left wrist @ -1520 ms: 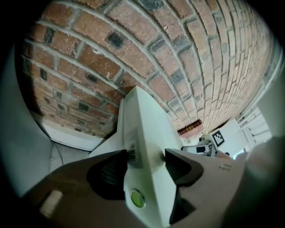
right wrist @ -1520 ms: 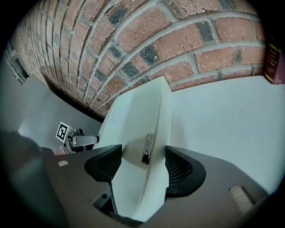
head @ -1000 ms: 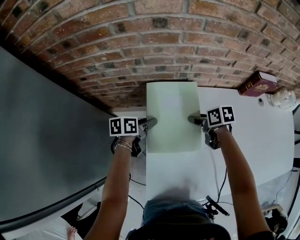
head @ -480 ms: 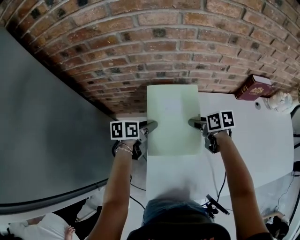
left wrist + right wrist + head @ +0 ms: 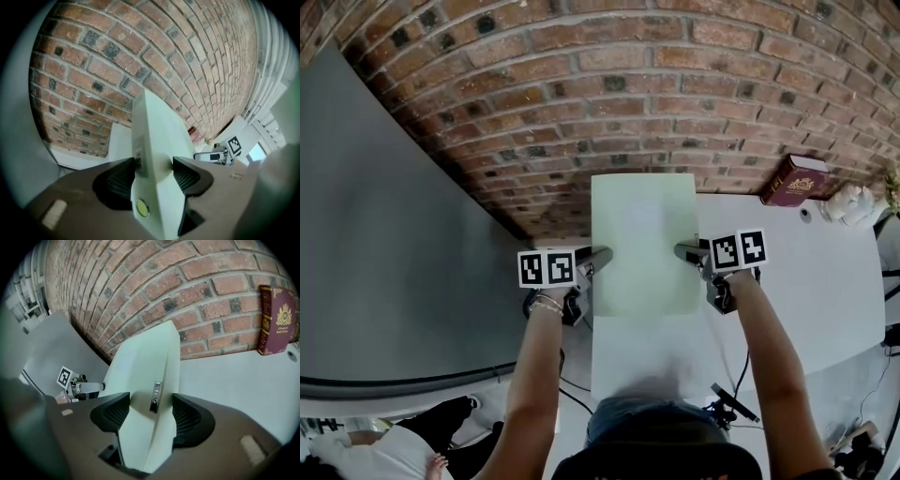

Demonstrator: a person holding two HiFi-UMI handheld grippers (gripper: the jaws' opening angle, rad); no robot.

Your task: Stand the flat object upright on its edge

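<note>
The flat object (image 5: 644, 244) is flanked by the left gripper (image 5: 601, 255) and right gripper (image 5: 683, 249); a book (image 5: 794, 180) is set farther right.

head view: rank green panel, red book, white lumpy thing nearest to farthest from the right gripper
1. green panel: clamped in the right gripper, on its left side.
2. red book: standing at the back, off to its right.
3. white lumpy thing: farther right, past the book.

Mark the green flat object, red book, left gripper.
green flat object (image 5: 645, 239): head view, middle of broad face.
red book (image 5: 277, 317): right gripper view, front cover.
left gripper (image 5: 602, 255): head view, jaw tips at the object's left edge.
</note>
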